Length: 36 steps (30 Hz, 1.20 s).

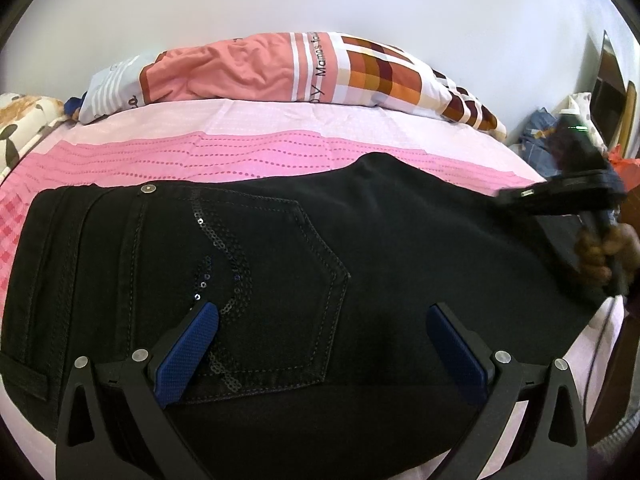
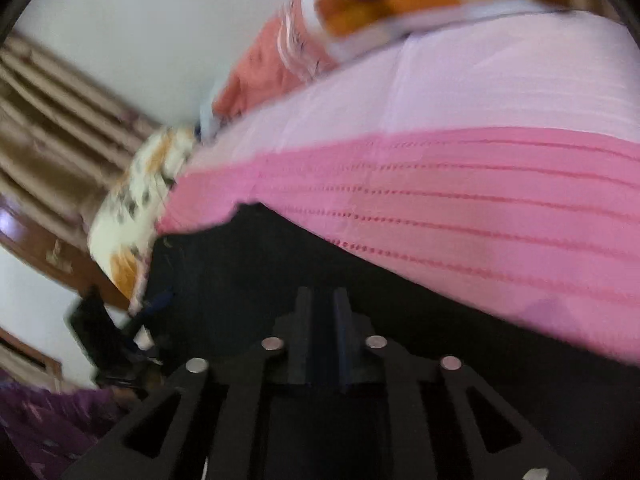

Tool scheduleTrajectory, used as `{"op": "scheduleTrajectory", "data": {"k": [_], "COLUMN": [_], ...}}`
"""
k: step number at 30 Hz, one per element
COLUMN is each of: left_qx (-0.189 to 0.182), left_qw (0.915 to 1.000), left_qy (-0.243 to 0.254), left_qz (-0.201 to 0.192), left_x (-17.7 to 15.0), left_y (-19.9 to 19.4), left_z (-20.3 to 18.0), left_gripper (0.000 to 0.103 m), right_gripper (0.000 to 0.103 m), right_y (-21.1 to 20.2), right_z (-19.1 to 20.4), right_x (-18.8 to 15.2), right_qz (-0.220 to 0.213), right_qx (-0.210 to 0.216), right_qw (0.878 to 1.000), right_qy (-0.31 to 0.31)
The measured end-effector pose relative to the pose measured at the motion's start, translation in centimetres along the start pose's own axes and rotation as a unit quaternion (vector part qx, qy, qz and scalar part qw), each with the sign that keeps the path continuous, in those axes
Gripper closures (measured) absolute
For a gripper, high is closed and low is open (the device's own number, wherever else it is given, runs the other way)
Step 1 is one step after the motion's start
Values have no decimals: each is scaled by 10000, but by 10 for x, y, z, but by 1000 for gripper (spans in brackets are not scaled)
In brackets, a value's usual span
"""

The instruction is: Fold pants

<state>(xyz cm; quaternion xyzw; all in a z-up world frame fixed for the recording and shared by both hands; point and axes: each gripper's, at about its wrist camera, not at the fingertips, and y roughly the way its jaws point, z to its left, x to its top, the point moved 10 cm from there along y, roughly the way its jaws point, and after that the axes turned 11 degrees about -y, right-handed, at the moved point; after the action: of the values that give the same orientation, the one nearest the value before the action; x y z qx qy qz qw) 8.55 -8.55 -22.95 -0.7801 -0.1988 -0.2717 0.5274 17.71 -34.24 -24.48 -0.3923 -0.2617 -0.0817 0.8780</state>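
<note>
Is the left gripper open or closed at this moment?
Open. The left gripper has its blue pads wide apart above the black pants, gripping nothing.

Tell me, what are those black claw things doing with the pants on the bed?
A person is folding black pants spread on a pink bedsheet. The left gripper hovers open over the sequined back pocket. The right gripper, in the person's hand, has its fingers nearly together over the dark cloth at the other end; the blur hides whether it grips.
</note>
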Motion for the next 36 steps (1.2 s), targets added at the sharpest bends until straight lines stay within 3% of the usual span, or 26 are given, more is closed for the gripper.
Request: {"op": "scheduleTrajectory", "data": {"k": [2,5,7,10,11,12,13,15,18,22,24,30,34,36], "left_qx": [69,159,218,314,346,362,394,430,403,120,53,-33,-179,-307], "left_qw": [10000,9998,9996,9992,9990,9990,9988,9985,9988,9997,9996,9995,9996,9994], "left_qy": [58,121,163,239,258,268,289,319,216,-117,-114,59,2,-65], "left_qz": [16,31,42,59,64,69,78,91,163,-156,-247,-295,-237,-159], "left_x": [-1,-2,-2,-3,-4,-4,-4,-4,-2,17,24,37,36,33], "left_y": [1,3,4,5,6,6,6,6,2,-25,-36,-59,-63,-61], "left_z": [-1,-2,-2,-3,-3,-4,-4,-4,-7,-21,-29,-55,-65,-71], "left_gripper": [0,0,0,0,0,0,0,0,0,0,0,0,0,0], "right_gripper": [83,70,77,74,74,71,69,68,66,57,53,50,41,41], "right_y": [-19,-26,-35,-88,-113,-152,-170,-230,-287,-315,-323,-317,-337,-335], "right_z": [24,43,32,8,-1,-18,-28,-58,-83,-111,-126,-134,-136,-140], "right_x": [-20,-65,-110,-133,-137,-146,-154,-183,-220,-253,-260,-262,-275,-276], "right_qz": [-172,106,417,-357,-769,-1396,-1671,-2408,-3069,-3467,-3588,-3486,-3670,-3630], "right_qx": [291,214,-160,-224,-217,-294,-438,-854,-1170,-1218,-1130,-1428,-1836,-1733], "right_qw": [9994,9991,9987,9973,9927,9802,9716,9404,9010,8669,8573,8539,8335,8356], "right_qy": [-84,-348,-249,603,901,1371,1620,2244,2835,3368,3514,3592,3700,3742]}}
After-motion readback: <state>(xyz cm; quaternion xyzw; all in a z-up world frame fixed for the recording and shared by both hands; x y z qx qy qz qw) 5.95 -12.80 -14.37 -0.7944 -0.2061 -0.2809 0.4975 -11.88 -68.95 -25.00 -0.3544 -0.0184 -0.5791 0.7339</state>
